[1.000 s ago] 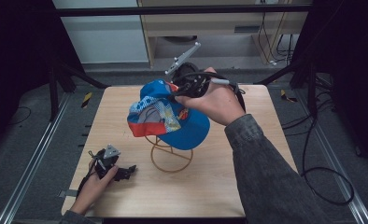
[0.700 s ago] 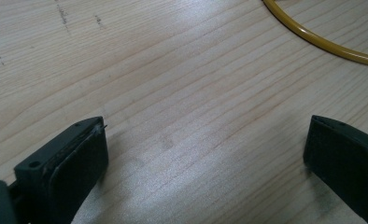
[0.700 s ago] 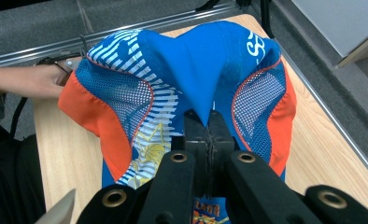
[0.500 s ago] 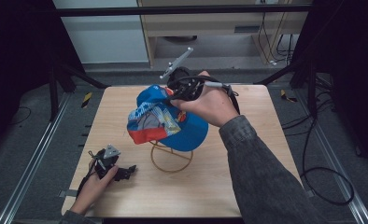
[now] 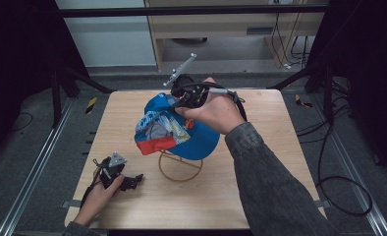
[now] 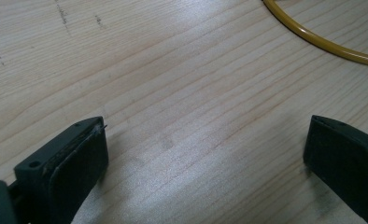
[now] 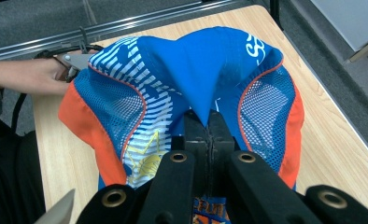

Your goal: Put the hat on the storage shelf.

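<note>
A blue cap with orange trim and white mesh hangs over a yellow wire stand at the table's middle. My right gripper is shut on a pinch of the cap's blue crown fabric, pulling it into a peak above its jaws. My left gripper lies on the table near the front left, held by a hand; its jaws stand wide apart over bare wood, nothing between them. A curve of the yellow stand ring runs across the top right of the left gripper view.
The wooden table has bare room at the right and front. Metal rails run along the floor on the left, cables trail on the right. A cabinet stands behind the table's far edge.
My right gripper has moved left and slightly toward the far edge, drawing the cap's crown with it. The left gripper has stayed put.
</note>
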A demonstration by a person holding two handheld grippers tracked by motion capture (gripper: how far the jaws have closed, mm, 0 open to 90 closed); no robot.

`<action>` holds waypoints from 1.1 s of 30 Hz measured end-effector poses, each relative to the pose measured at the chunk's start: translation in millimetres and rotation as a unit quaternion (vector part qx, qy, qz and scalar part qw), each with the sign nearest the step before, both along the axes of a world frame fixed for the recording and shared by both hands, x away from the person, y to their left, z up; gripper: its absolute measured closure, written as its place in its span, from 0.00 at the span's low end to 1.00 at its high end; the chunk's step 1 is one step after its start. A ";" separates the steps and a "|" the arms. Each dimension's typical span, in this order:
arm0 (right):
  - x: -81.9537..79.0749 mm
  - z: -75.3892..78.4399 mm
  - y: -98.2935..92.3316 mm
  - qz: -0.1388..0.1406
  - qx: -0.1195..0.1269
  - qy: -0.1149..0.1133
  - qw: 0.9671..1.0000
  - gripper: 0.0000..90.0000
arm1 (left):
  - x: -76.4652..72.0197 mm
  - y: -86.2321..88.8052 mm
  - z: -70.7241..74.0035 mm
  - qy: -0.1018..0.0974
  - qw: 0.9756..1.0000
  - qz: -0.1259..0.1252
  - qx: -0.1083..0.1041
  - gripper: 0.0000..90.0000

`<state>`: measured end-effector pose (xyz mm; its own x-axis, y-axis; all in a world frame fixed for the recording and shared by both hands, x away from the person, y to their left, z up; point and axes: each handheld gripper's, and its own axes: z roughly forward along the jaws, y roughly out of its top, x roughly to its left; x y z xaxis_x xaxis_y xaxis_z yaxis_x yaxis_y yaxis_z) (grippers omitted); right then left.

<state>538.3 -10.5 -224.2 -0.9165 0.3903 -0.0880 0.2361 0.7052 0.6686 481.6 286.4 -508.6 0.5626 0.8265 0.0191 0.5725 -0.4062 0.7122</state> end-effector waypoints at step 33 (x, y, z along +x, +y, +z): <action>-0.6 -11.9 0.4 0.007 -0.002 0.011 1.000 0.98 | 0.1 0.0 0.0 0.000 1.000 -0.001 0.000 0.00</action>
<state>537.7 -10.1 -236.1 -0.9236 0.3771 -0.0688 0.2412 0.7113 0.6602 481.7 286.4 -508.6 0.5638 0.8257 0.0193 0.5719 -0.4071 0.7122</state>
